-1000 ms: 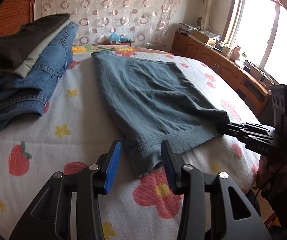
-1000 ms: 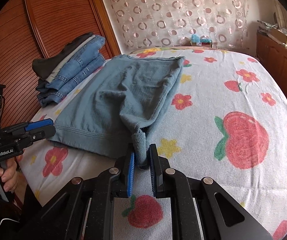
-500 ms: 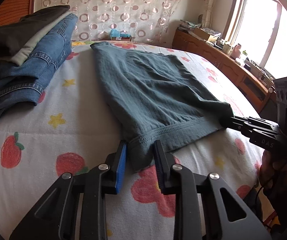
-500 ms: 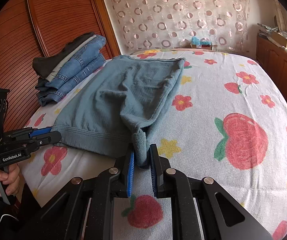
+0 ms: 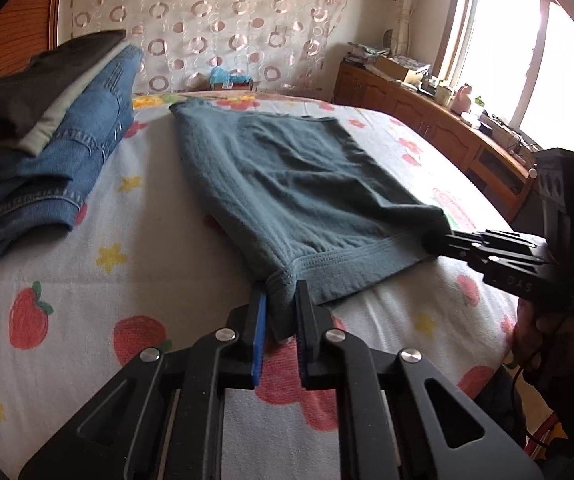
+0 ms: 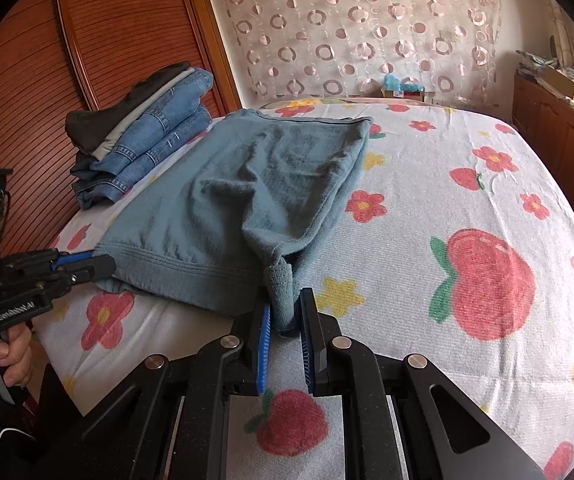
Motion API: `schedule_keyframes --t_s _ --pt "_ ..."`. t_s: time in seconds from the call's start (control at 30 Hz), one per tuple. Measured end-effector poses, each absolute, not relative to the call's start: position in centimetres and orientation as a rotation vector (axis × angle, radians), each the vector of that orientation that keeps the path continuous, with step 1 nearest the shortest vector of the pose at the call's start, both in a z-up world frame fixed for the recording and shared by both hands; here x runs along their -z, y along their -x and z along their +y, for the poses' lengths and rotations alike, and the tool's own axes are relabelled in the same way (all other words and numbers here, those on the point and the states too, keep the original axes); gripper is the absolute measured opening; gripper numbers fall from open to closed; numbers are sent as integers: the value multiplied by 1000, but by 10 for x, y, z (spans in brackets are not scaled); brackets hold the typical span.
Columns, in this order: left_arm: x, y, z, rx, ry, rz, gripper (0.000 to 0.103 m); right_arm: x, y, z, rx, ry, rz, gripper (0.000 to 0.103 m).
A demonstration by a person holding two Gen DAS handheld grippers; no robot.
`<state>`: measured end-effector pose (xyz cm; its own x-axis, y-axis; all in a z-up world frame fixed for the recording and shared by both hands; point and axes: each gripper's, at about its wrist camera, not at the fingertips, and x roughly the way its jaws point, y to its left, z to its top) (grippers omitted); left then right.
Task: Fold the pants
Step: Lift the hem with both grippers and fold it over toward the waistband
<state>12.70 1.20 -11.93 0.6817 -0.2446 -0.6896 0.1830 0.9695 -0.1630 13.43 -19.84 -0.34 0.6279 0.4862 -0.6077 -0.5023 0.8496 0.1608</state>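
Grey-blue pants (image 5: pixel 299 184) lie folded on the bed, hem band toward me; they also show in the right wrist view (image 6: pixel 247 200). My left gripper (image 5: pixel 281 300) is shut on the near left corner of the hem band. My right gripper (image 6: pixel 285 312) is shut on the near right corner, which stands pinched up between its pads. Each gripper shows in the other's view: the right one (image 5: pixel 435 238) at the hem's right end, the left one (image 6: pixel 99 264) at its left end.
A stack of folded jeans and dark clothes (image 5: pixel 47 136) sits at the bed's left, beside a wooden headboard (image 6: pixel 67 80). The fruit-print bedsheet (image 6: pixel 467 220) stretches right. Wooden cabinets (image 5: pixel 427 120) line the wall under the window.
My left gripper moved forward onto the hem's left corner and closed on it. My right gripper kept its hold and stayed nearly still.
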Motion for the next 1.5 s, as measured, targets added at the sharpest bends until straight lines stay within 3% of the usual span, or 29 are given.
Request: schedule_keyframes --t_s 0.73,1.5 --pt "76 -97 14 322 118 694 12 -26 -93 -215 -622 9 652 11" --pt "4 -63 12 371 107 520 12 -77 -48 -236 -633 0 481 11"
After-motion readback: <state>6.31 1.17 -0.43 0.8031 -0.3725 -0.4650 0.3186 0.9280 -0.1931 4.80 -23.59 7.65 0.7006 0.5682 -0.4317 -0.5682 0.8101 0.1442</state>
